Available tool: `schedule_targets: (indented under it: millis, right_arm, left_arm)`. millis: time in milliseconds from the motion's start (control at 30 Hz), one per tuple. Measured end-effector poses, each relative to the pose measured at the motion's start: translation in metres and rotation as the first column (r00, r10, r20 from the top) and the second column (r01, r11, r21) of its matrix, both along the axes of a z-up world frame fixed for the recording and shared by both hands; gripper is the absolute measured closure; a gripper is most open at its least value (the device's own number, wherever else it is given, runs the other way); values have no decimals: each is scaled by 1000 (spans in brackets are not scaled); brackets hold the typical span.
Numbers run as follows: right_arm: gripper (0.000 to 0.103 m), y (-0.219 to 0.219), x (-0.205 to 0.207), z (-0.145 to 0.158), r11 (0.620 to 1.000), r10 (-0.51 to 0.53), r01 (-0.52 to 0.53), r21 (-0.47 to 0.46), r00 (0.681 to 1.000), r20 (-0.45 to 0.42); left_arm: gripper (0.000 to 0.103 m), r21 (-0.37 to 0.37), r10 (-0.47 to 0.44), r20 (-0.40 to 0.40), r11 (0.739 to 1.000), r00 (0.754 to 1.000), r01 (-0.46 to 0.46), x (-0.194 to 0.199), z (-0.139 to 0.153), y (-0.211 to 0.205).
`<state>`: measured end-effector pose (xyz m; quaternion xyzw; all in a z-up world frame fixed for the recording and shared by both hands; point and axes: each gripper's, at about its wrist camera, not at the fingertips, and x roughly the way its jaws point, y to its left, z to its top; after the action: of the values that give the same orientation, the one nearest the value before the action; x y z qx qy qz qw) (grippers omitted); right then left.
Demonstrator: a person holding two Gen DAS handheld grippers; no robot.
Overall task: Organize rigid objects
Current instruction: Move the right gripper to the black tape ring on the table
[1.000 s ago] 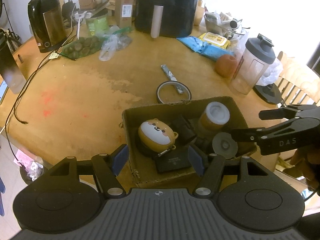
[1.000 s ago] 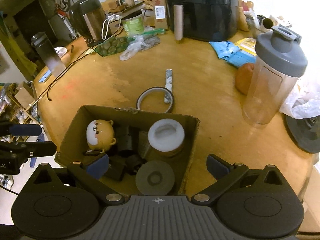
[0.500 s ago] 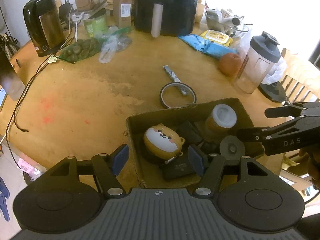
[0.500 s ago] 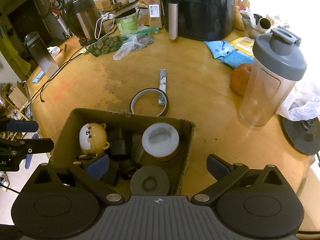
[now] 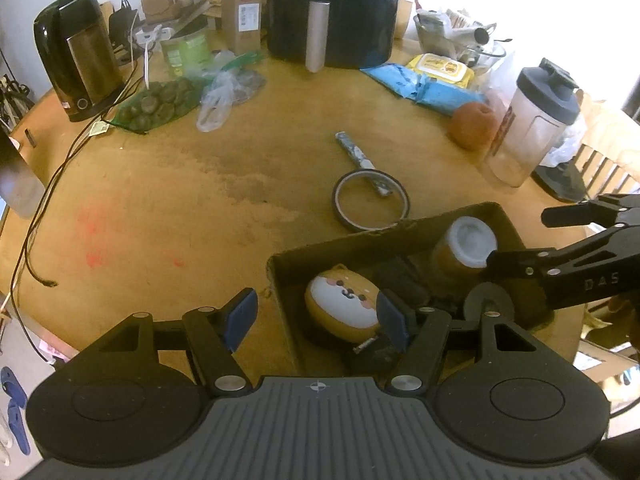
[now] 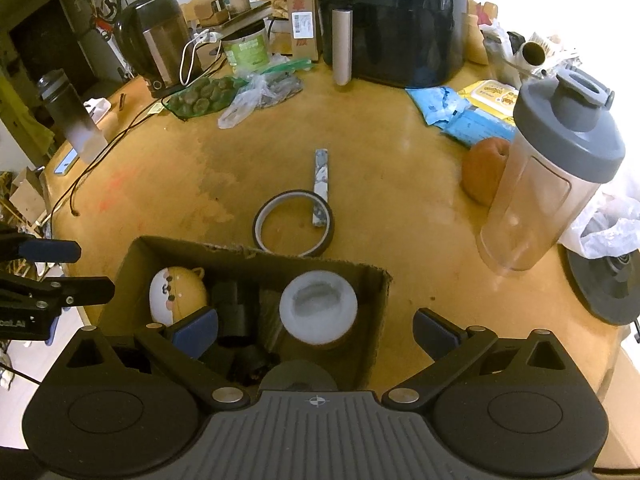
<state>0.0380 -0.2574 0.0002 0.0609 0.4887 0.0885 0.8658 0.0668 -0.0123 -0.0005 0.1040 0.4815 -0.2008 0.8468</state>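
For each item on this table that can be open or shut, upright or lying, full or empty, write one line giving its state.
Cardboard box: open-topped, holding several items.
White-lidded jar: upright in the box, lid on.
Shaker bottle: upright, lid on, looks empty.
Tape roll: lying flat outside the box.
Kettle: upright, lid shut.
Left gripper: open, straddling the box wall.
Right gripper: open, holding nothing.

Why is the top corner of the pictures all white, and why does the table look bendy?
In the left wrist view, bright light washes out the top right corner behind the shaker bottle. The right wrist view has the same white glare at top right. In both, the fisheye lens curves the table edge and darkens the corners.
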Motion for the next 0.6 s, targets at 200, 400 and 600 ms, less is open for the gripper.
schedule_targets:
  millis: [200, 400, 600]
  right_arm:
    - [0, 4, 11, 0, 1000, -2, 2, 0, 1000, -5]
    - [0, 7, 23, -3, 1000, -21, 22, 19, 1000, -22]
    - [0, 12, 36, -7, 999, -33, 33, 19, 999, -36]
  left_arm:
    - [35, 13, -3, 0, 1000, 1000, 3, 11, -2, 1]
    - [34, 11, -14, -8, 1000, 1000, 14, 21, -3, 2]
    - [34, 11, -13, -25, 1000, 1000, 14, 30, -7, 4]
